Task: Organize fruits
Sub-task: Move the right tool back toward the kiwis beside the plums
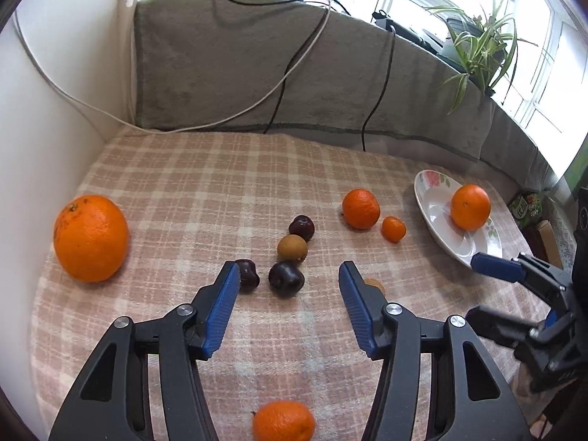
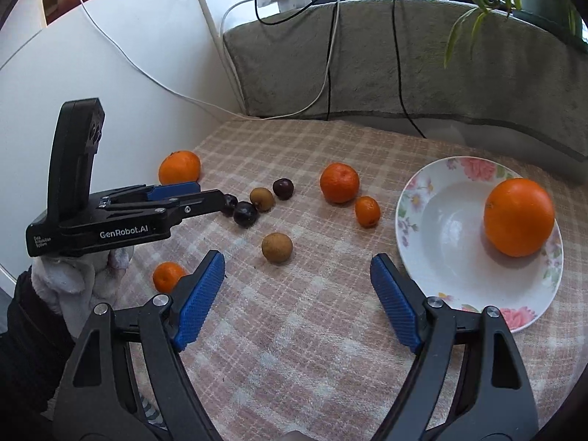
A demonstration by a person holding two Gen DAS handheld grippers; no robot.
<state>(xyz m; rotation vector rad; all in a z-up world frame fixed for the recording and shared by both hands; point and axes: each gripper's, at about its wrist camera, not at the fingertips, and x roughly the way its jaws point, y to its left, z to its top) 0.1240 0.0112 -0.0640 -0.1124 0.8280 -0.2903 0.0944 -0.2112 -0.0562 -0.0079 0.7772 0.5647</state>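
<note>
Now, far left, a large orange [image 1: 90, 238] is seen on the checked tabletop [image 1: 183, 169], well apart from everything else. Next, the left gripper [image 1: 288, 275] is held with jaws wide open and empty, aimed straight at a dark plum [image 1: 286, 279] lying just ahead between the fingertips; a second dark plum [image 1: 247, 275] is touching the left finger and is half hidden by it. Beyond them, a brown fruit [image 1: 292, 248] and a third plum [image 1: 301, 228] are lined up. A brown fruit [image 1: 375, 284] is mostly masked behind the right finger. Further right, the right gripper [image 2: 294, 272] is also held open and empty, beside the flowered plate [image 2: 433, 228] on which one orange [image 2: 519, 217] already rests. The left is judged nearer the plums.
</note>
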